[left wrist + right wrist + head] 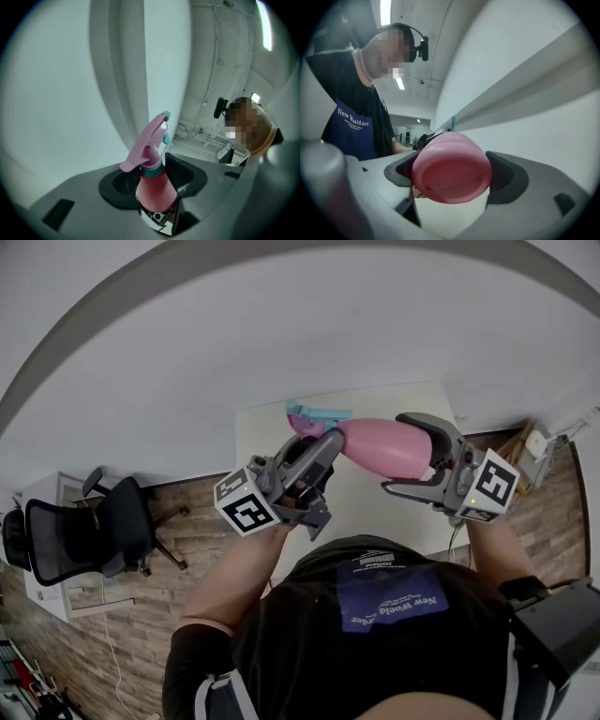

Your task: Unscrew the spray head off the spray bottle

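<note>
A pink spray bottle point(384, 448) lies on its side in the air above the white table point(258, 432). Its pink and teal spray head point(314, 415) points left. My left gripper point(323, 451) is shut on the bottle's neck just below the teal collar. In the left gripper view the bottle point(154, 190) rises between the dark pads point(117, 183), with the spray head point(150, 143) above them. My right gripper point(394, 453) stands open around the bottle's base. In the right gripper view that round base point(452, 168) fills the gap between the wide-set pads point(511, 177).
A black office chair point(84, 531) stands on the wooden floor at the left. A wooden piece of furniture point(516, 446) sits by the wall at the right. The person's torso in a dark shirt point(375, 615) is close below both grippers.
</note>
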The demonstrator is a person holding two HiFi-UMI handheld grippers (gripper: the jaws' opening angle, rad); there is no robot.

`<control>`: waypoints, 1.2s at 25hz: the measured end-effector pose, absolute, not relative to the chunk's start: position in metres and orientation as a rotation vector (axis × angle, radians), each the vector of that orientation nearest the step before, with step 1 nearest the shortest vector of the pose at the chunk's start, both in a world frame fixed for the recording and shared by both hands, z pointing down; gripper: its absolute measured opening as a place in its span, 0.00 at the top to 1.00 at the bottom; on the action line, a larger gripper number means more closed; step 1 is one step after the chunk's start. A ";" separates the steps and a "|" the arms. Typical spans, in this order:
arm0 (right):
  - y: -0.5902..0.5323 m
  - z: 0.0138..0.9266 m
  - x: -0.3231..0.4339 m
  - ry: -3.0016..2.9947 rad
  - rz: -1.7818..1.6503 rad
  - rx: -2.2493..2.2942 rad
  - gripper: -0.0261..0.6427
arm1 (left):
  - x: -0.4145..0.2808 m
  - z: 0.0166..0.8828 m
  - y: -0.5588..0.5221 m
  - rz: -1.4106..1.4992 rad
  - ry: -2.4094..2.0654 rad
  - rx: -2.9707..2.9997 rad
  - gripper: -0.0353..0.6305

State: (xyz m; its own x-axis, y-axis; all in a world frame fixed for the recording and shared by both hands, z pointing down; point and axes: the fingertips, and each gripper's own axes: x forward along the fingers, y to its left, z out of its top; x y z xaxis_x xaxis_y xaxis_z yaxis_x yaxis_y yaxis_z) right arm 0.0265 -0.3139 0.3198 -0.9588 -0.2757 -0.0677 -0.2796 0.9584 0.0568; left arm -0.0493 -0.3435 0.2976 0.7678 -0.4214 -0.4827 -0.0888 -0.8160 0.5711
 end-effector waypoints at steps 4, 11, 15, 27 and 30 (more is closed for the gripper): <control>-0.316 0.328 0.032 3.086 -0.086 -0.357 0.33 | -0.044 0.300 -0.337 -0.763 -0.378 2.497 0.69; -0.312 0.324 0.030 3.099 -0.096 -0.322 0.33 | -0.046 0.299 -0.330 -0.760 -0.362 2.495 0.69; -0.317 0.323 0.028 3.100 -0.097 -0.322 0.33 | -0.049 0.309 -0.330 -0.788 -0.388 2.448 0.69; -0.310 0.331 0.040 3.066 -0.385 -0.143 0.33 | -0.049 0.312 -0.316 -0.469 -0.390 2.789 0.69; -0.306 0.335 0.041 3.088 -0.452 -0.074 0.33 | -0.044 0.313 -0.310 -0.382 -0.310 2.834 0.69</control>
State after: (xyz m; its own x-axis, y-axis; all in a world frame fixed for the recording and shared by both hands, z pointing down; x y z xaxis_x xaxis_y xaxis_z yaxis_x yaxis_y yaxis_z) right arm 0.0412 -0.3059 0.3345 -0.9987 -0.0495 -0.0128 -0.0438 0.9570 -0.2868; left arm -0.0438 -0.3099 0.3131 0.9426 -0.2434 -0.2288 -0.1738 -0.9423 0.2863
